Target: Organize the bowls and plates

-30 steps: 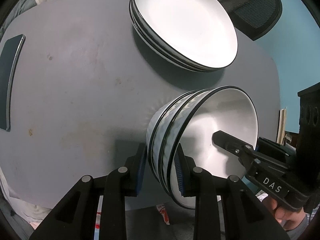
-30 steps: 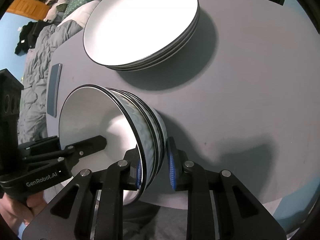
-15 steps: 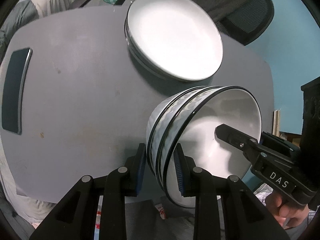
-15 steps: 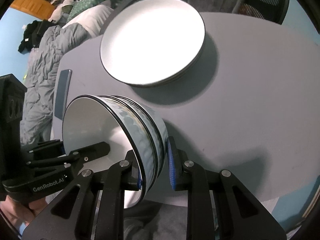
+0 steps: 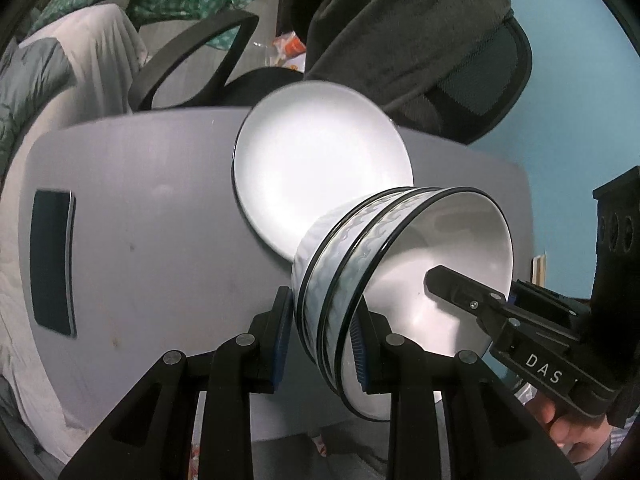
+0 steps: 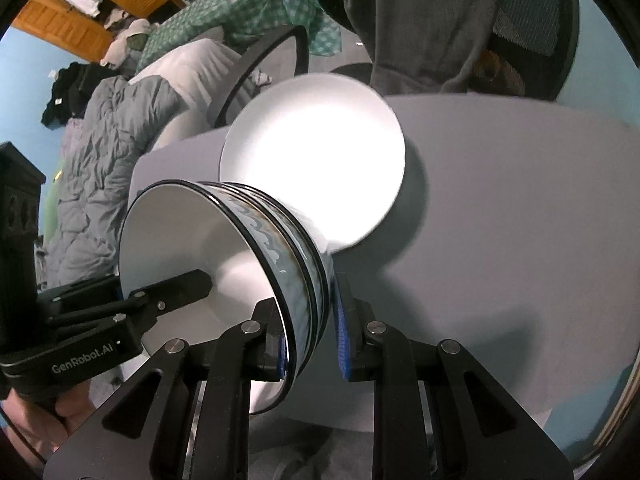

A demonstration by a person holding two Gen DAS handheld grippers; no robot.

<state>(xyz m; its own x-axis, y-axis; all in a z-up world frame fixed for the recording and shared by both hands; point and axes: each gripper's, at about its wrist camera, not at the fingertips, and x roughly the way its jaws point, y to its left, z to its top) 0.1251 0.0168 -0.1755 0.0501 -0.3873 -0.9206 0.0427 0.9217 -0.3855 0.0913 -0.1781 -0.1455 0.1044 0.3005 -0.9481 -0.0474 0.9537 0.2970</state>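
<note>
1. Looking along the left gripper, its blue-padded jaws are clamped across the rims of a nested stack of bowls, one finger inside and one outside. The stack is held clear of the grey table, in front of its near edge and overlapping the stack of plates that sits toward the far edge. Only this view shows a dark flat phone-like slab by the table's left edge. The right gripper reaches in from the right, one finger inside the top bowl.

2. The right wrist view shows the right gripper clamped on the opposite rim of the stack of bowls. The left gripper enters from the left. Only here appear a rumpled grey duvet, wooden shelving and a green checked cloth.

3. A mesh office chair draped with a dark garment stands beyond the far edge; walls are blue.

4. The plate count is unreadable under glare, and both hands are cut off by the frame edges.
</note>
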